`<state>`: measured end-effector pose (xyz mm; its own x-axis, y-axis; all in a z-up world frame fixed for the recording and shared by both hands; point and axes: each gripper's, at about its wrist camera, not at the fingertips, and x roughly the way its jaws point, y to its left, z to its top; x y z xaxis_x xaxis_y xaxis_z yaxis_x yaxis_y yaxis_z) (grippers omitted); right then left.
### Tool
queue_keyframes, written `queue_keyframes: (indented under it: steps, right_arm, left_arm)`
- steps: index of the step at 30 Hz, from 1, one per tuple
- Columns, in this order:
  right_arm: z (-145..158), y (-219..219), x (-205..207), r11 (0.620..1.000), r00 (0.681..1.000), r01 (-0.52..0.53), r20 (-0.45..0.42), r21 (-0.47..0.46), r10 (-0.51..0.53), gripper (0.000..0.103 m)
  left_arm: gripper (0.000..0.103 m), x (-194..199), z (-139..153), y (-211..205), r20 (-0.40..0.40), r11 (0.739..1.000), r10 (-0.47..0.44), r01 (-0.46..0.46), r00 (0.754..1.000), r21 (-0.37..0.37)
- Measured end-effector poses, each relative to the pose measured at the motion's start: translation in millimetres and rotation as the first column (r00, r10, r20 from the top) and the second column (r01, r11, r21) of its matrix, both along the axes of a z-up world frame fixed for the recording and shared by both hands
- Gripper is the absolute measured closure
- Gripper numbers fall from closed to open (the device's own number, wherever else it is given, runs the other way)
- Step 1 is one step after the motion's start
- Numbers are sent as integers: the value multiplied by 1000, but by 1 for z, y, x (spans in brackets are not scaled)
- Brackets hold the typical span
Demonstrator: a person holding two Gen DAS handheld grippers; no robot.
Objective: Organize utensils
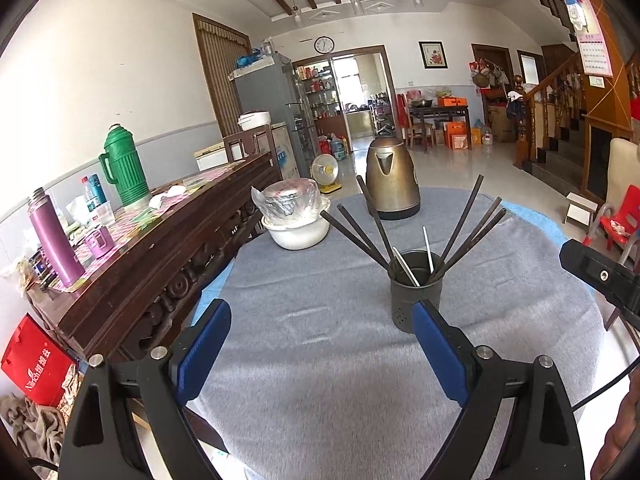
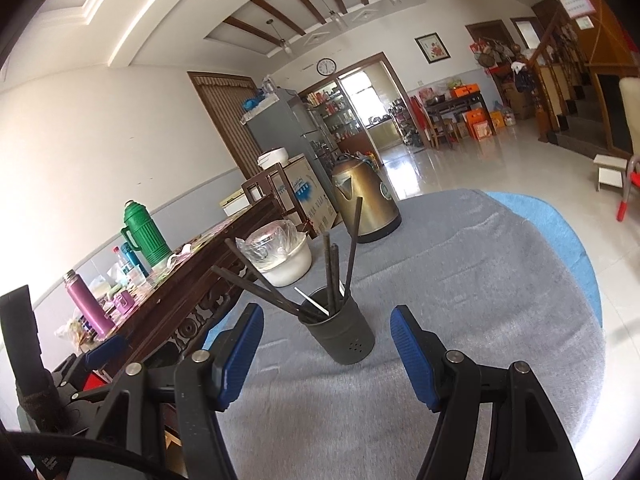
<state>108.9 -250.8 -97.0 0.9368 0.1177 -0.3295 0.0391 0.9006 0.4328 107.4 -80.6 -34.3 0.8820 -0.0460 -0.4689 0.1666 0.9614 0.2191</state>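
The dark utensil holder (image 1: 416, 294) stands upright on the grey-clothed bench (image 1: 320, 360), toward its middle. Dark chopsticks (image 1: 468, 224) fan out of it on both sides, with two thin white sticks (image 1: 428, 250) among them. The left gripper (image 1: 320, 356) hovers just before the holder, its blue fingers (image 1: 204, 354) spread and empty. The right gripper (image 2: 326, 356) likewise has its fingers (image 2: 412, 354) spread, empty, flanking the holder. Behind stand a bronze kettle (image 1: 392, 178) and a wrapped white bowl (image 1: 296, 220).
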Motion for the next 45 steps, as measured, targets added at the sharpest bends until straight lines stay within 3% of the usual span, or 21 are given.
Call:
queue_keyframes:
  steps: [8, 16, 29, 45]
  right_arm:
    - [17, 16, -25, 999, 999, -3, 33, -54, 4, 33]
    - [36, 47, -39, 981, 998, 14, 68, -193, -1, 33]
    - [40, 93, -30, 968, 999, -41, 14, -247, 46, 33]
    - [38, 96, -41, 970, 999, -42, 8, -239, 45, 32]
  left_arm:
    - [7, -30, 15, 12, 43, 1000, 17, -17, 999, 3]
    - [6, -42, 34, 34, 82, 999, 30, -29, 996, -17]
    - [6, -47, 35, 75, 64, 994, 99, -96, 993, -57]
    - [5, -50, 31, 84, 29, 992, 120, -118, 992, -53]
